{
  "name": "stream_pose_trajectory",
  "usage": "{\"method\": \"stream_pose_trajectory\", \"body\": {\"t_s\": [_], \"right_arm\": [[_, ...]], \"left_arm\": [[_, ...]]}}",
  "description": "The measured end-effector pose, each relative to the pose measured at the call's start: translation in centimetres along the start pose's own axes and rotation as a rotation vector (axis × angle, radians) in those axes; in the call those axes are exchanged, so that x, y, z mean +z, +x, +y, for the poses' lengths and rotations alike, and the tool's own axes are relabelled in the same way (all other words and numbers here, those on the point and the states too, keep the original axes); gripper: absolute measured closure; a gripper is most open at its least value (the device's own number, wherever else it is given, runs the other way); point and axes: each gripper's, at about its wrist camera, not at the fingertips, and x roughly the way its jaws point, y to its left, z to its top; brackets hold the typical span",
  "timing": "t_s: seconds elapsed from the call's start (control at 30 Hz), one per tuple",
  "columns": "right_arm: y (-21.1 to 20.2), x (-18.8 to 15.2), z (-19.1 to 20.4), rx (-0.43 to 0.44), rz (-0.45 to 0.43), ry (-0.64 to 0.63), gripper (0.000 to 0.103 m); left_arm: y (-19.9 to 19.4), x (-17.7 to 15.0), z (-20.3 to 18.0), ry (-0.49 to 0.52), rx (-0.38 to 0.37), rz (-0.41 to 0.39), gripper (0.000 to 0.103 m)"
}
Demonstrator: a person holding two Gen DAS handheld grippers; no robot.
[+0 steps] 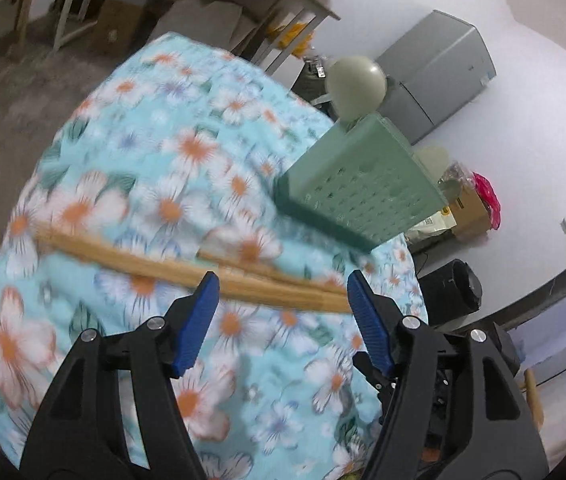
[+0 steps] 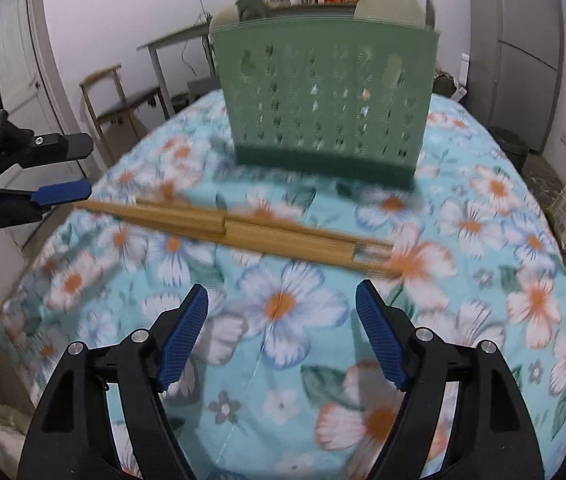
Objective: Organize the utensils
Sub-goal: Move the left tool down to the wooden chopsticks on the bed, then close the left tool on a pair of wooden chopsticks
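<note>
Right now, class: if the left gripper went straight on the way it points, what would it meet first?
Probably the chopsticks: they lie across the open left gripper just past its fingertips, on the cloth. Depth is blurred.

The left hand-held gripper points down at a worktop covered with a light blue cloth printed with white and orange flowers. Its two blue pads stand apart, and nothing is pressed between them. A bundle of wooden chopsticks lies flat on the cloth and runs from the left side across to the right pad; whether the pad touches it cannot be told, because the picture is blurred. Behind the chopsticks stands a pale green utensil holder with many small holes in its wall and a darker green base. A pale rounded utensil head rises from its top. Farther back there is a grey cabinet against the white wall.
</note>
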Motion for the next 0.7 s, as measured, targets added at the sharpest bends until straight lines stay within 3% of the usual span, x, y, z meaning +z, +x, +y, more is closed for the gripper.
{"method": "stream_pose_trajectory", "body": {"t_s": [0.13, 0.3, 0.5, 0.6, 0.7], "right_arm": [[0.6, -1.4, 0.2, -0.014, 0.018, 0.009, 0.013], [0.6, -2.5, 0.6, -0.032, -0.007, -0.001, 0.008], [0.3, -2.5, 0.2, -0.015, -0.021, 0.018, 0.008], [0.4, -2.5, 0.2, -0.003, -0.025, 0.021, 0.008], [0.4, -2.5, 0.1, 0.009, -0.025, 0.023, 0.008]], "left_arm": [[0.6, -1.5, 1.3, -0.054, -0.043, 0.007, 0.040], [1.4, -2.2, 3.9, -0.218, -0.158, -0.011, 0.042], [2.8, -2.7, 7.5, -0.455, -0.230, -0.053, 0.061], [2.8, -3.1, 8.4, -0.522, -0.228, -0.072, 0.072], [1.9, -3.3, 8.7, -0.554, -0.211, -0.084, 0.074]]}}
